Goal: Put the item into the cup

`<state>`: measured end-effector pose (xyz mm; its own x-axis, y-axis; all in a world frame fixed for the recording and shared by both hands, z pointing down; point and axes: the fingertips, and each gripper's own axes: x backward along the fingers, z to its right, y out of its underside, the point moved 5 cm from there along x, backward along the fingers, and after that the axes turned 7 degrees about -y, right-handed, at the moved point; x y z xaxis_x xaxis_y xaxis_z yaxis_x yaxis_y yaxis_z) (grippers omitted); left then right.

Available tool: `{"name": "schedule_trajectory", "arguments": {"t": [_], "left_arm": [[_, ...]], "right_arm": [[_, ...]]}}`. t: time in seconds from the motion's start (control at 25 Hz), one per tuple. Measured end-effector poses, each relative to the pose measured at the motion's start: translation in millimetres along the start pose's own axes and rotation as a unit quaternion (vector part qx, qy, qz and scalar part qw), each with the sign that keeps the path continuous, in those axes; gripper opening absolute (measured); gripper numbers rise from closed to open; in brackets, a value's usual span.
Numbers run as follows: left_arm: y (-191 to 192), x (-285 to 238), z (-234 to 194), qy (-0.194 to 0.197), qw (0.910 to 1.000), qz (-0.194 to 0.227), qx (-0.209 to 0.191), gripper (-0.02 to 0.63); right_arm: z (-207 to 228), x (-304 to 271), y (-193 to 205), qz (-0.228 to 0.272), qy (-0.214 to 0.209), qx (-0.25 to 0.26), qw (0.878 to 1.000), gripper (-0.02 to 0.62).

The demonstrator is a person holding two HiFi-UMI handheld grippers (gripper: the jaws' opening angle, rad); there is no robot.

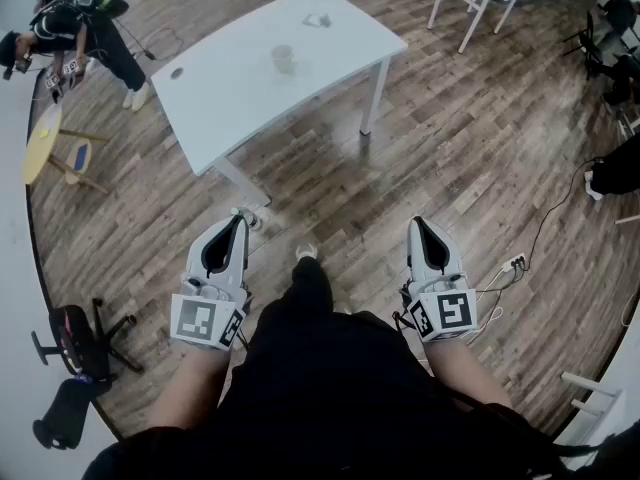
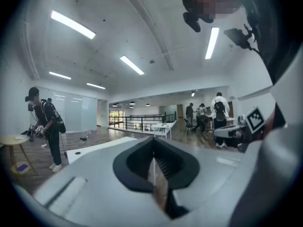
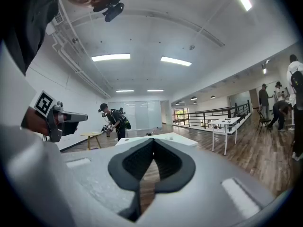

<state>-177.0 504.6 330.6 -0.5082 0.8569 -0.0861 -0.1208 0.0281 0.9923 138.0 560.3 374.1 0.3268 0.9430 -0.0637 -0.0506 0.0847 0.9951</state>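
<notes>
2 grippers held low & level, well short of the bench (image 1: 230, 93), so approach phase, I'd say. Left gripper (image 1: 240, 218) jaws together, empty; right gripper (image 1: 417, 223) same. Cup (image 1: 283, 59) mid-bench, item (image 1: 318, 20) nr bench's far edge, apart from cup.

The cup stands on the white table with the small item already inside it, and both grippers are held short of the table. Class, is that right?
One thing is wrong: the small item is not inside the cup; the head view shows it lying on the white table apart from the cup. The left gripper and right gripper are short of the table.
</notes>
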Motion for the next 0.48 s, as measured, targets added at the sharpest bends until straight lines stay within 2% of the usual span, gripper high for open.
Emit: {"name": "schedule_trajectory", "arguments": {"t": [0.24, 0.48], "left_arm": [[6.8, -62.6, -18.6, 0.042, 0.999, -0.011, 0.001, -0.002], [-6.2, -132.6, -46.7, 0.076, 0.9971, -0.003, 0.012, -0.002]], "right_arm": [[24.2, -38.5, -18.5, -0.003, 0.022, 0.007, 1.0, 0.002], [32.9, -81.3, -36.3, -0.007, 0.047, 0.008, 0.999, 0.002]]}}
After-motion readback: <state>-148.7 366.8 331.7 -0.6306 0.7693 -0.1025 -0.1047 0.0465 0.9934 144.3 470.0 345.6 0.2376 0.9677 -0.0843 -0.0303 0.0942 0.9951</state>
